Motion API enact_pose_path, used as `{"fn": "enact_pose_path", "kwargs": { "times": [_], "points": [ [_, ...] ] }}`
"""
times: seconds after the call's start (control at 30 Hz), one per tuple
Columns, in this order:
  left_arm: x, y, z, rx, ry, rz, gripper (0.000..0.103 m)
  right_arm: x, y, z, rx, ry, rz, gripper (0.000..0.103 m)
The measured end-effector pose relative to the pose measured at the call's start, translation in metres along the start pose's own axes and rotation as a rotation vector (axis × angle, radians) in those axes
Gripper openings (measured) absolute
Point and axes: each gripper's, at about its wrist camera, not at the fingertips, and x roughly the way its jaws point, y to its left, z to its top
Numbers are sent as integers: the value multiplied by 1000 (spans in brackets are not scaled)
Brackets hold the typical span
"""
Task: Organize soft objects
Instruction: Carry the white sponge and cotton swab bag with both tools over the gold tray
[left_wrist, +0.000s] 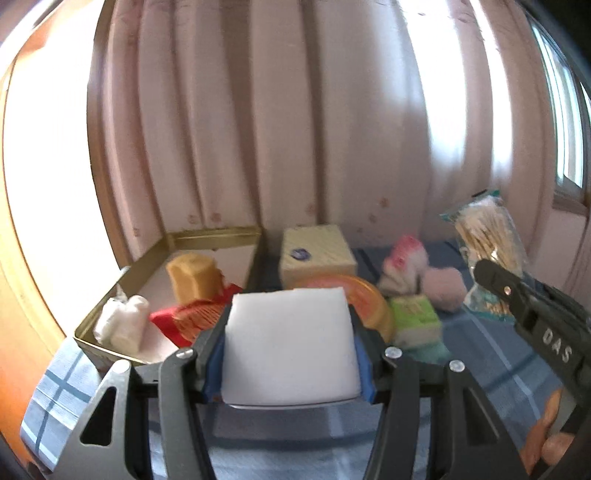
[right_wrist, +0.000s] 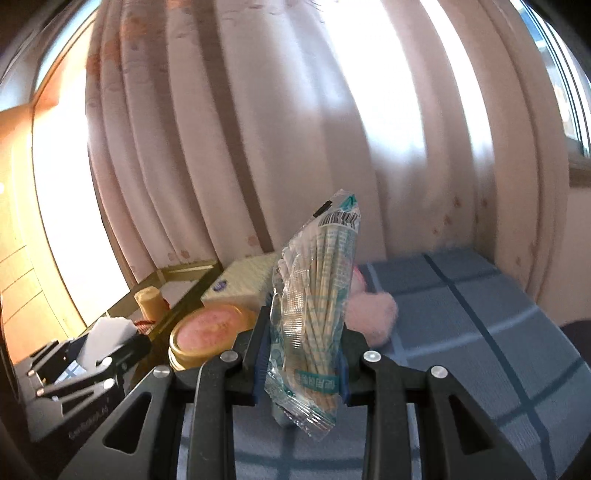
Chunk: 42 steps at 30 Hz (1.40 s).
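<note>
Left gripper (left_wrist: 291, 354): pinching a white foam block (left_wrist: 290, 347) by its two side faces, low centre of the left wrist view.
Right gripper (right_wrist: 301, 373): clamped on a clear packet of cotton swabs (right_wrist: 314, 314), which stands upright at centre of the right wrist view.
Handling: the block looks light and squashy, so hold its flat sides gently; the packet's film looks slippery, so the lower, fuller part seems safest.
Gold tin box (left_wrist: 107, 295): left of frame, holding a white cloth bundle (left_wrist: 122, 325) and a tan sponge (left_wrist: 195, 277).
Surface: blue checked bedsheet (right_wrist: 480, 314); pink curtain (left_wrist: 258, 129) behind.
</note>
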Motion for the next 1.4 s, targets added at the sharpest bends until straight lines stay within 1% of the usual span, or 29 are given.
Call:
{"fn": "enact_pose_path", "kwargs": {
  "times": [0.23, 0.4, 0.57, 0.83, 1.07, 1.4],
  "points": [
    [13, 25, 10, -50, -29, 64, 55, 14, 35, 4, -56, -77, 32, 32],
    [21, 37, 15, -73, -36, 85, 56, 22, 53, 5, -84, -103, 49, 32],
    [23, 45, 15, -84, -41, 95, 56, 32, 69, 5, -94, -99, 71, 32],
    [24, 56, 17, -96, -43, 114, 55, 36, 90, 4, -117, -78, 109, 32],
    [26, 72, 30, -93, -63, 149, 55, 42, 108, 12, -122, -65, 142, 32],
    [45, 104, 49, -95, -63, 208, 55, 63, 142, 29, -150, -62, 194, 32]
  ]
}}
